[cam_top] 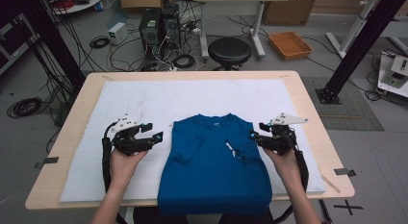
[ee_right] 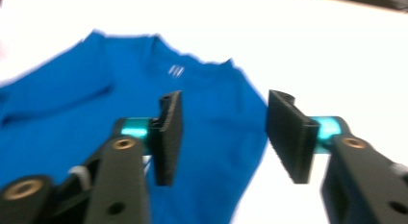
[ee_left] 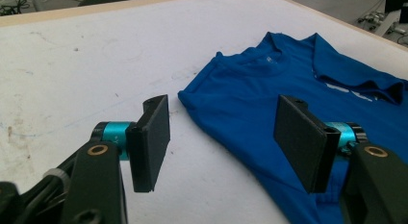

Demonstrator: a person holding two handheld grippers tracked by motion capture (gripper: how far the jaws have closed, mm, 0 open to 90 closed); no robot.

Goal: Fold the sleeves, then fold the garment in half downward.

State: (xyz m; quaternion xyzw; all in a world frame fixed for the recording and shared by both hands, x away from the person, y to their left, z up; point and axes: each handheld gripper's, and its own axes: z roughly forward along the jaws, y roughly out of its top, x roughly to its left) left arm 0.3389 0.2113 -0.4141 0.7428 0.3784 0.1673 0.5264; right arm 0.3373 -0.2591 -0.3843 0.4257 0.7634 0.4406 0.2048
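A blue T-shirt [cam_top: 211,161] lies on the white mat [cam_top: 144,99], collar toward the far side, both sleeves folded in over the body and its hem hanging over the table's near edge. My left gripper [cam_top: 153,132] hovers just left of the shirt, jaws open with nothing between them; in the left gripper view the shirt [ee_left: 288,99] lies beyond its fingers [ee_left: 151,142]. My right gripper [cam_top: 255,136] sits at the shirt's right edge, open and empty; in the right gripper view the shirt [ee_right: 96,104], blurred, lies under and beyond its fingers [ee_right: 168,137].
The wooden table [cam_top: 308,113] carries the white mat under the shirt. Behind the table stand a black stool [cam_top: 229,51], computer towers [cam_top: 156,27], an orange tray [cam_top: 289,44] and many floor cables. Black frame posts [cam_top: 358,46] rise at both sides.
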